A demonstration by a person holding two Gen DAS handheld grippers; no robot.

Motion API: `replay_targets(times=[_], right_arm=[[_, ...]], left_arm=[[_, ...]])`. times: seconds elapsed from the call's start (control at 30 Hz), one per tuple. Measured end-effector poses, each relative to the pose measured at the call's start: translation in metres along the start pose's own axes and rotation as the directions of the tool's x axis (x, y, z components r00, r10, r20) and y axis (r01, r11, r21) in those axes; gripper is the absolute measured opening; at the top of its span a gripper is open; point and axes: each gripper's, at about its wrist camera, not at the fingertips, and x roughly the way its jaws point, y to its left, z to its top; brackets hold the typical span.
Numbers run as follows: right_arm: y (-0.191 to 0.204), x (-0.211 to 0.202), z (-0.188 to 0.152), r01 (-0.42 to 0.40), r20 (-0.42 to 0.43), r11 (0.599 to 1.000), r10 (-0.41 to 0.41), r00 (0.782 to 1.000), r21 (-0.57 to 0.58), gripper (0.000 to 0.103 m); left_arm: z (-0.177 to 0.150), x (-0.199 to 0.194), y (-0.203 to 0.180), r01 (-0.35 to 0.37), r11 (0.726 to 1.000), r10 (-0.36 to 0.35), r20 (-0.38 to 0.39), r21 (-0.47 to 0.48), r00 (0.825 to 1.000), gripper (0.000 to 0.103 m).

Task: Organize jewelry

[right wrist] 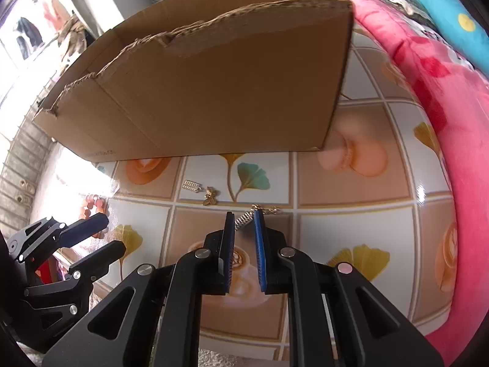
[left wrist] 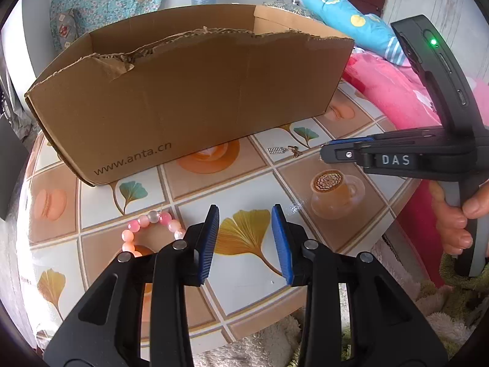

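Note:
In the right wrist view my right gripper [right wrist: 243, 214] hangs low over the tiled table with its blue pads a narrow gap apart. A silver coiled chain [right wrist: 243, 221] spans that gap from pad to pad, and its gold end [right wrist: 269, 209] trails behind the right finger. Just beyond lie a silver charm [right wrist: 192, 185] and a gold butterfly charm [right wrist: 211, 196]. My left gripper [left wrist: 245, 214] stands open over a yellow leaf tile with nothing between its fingers. A pink bead bracelet [left wrist: 152, 227] lies beside its left finger. The right gripper [left wrist: 325, 153] is also visible here, near the charms [left wrist: 274, 150].
A torn, open-topped cardboard box [left wrist: 189, 91] stands on the round tiled table [left wrist: 214, 183] just behind the jewelry. Pink and blue bedding [left wrist: 394, 98] presses against the table's right side. A hand [left wrist: 455, 226] holds the right gripper's handle. Fluffy fabric lies at the near edge.

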Motion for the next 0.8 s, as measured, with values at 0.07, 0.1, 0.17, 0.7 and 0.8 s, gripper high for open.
replay_targets(times=[0.07,0.1,0.17,0.7,0.8], right_arm=[[0.000,0.000,0.001,0.010,-0.001,1.000,-0.010,1.000,0.010,0.025],[0.001,0.002,0.004,0.014,-0.003,1.000,-0.014,1.000,0.017,0.029],[0.003,0.002,0.008,0.014,-0.003,1.000,-0.014,1.000,0.018,0.030],[0.027,0.009,0.015,0.084,0.003,0.990,-0.084,0.996,-0.113,0.009],[0.012,0.008,0.002,0.038,-0.005,0.996,-0.038,0.999,-0.078,0.006]], left_arm=[[0.000,0.001,0.001,0.004,1.000,-0.004,0.000,-0.002,1.000,0.034],[0.000,0.001,0.001,0.006,1.000,-0.006,-0.001,-0.002,1.000,0.034],[0.000,0.002,0.001,0.008,1.000,-0.008,-0.004,-0.001,1.000,0.034],[0.000,0.000,0.008,0.014,1.000,-0.014,-0.001,-0.011,1.000,0.034],[0.000,0.000,0.007,0.013,1.000,-0.013,-0.002,-0.009,1.000,0.034]])
